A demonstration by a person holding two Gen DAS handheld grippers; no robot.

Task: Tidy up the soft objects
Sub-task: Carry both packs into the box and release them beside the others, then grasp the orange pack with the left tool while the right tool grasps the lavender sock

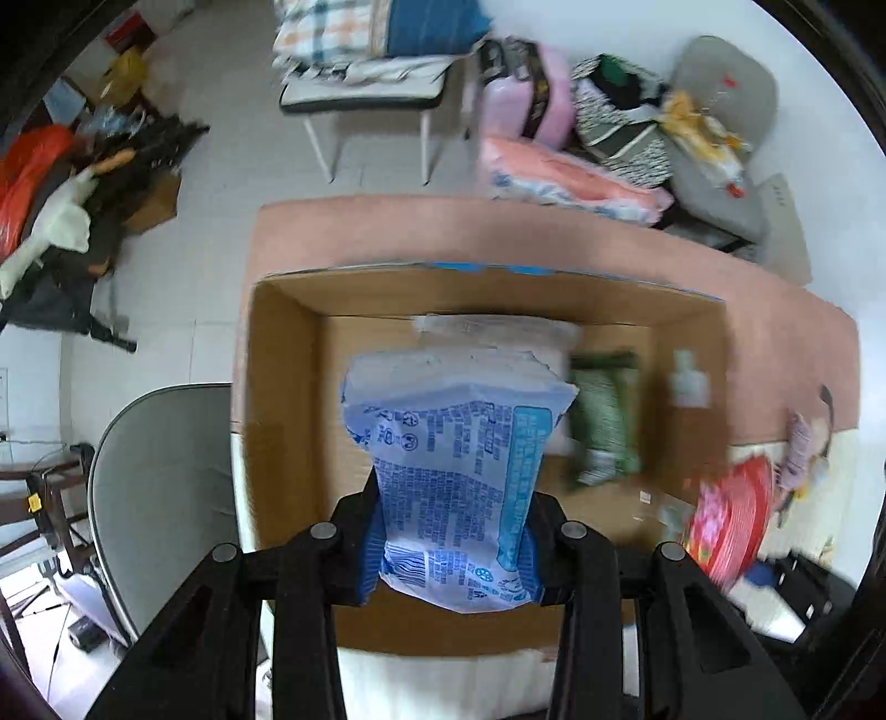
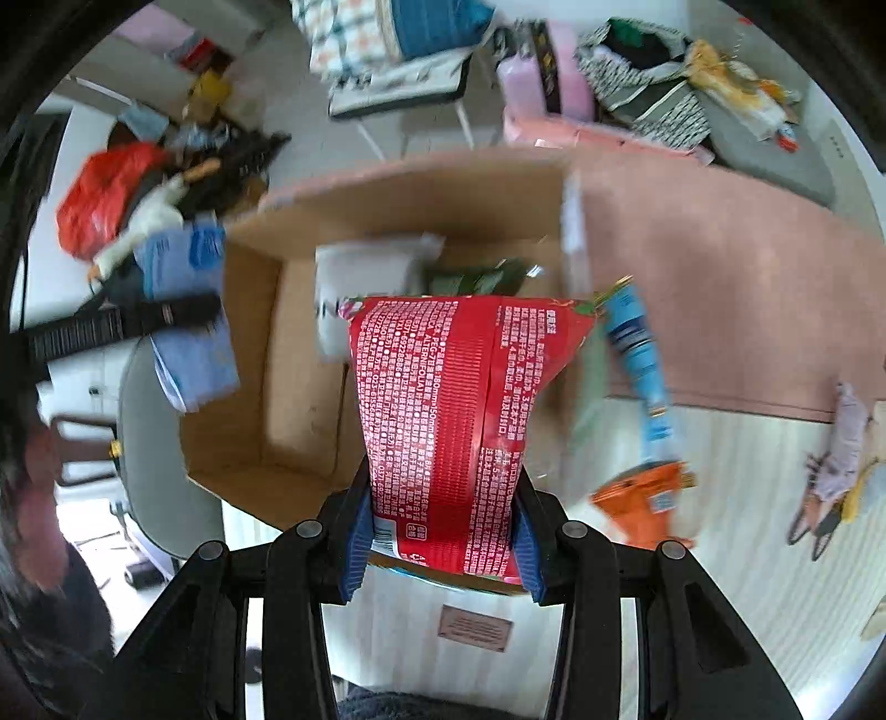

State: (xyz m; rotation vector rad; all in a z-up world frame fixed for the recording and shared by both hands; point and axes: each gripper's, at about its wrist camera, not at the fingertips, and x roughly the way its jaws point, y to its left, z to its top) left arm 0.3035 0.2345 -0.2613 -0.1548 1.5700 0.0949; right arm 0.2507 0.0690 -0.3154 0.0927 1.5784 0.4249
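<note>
Blue pack [image 1: 459, 471] above cardboard box [image 1: 282, 387], green packet [image 1: 603, 432] inside

It was a lived-in room of a home, used partly for storage. A white tiled floor [image 1: 232, 166] carried a chair [image 1: 362, 88] stacked with a plaid pillow [image 1: 326, 27], and folded pink bedding [image 1: 565, 177] lay beside a grey cushion [image 1: 720, 138]. Against the far left sat a heap of bags and clothes [image 1: 66, 210] (1 bag bright orange-red). A table with a pink cloth [image 1: 498, 232] held an open cardboard box [image 1: 277, 387], and a grey office chair [image 1: 160, 498] stood alongside it.
</note>
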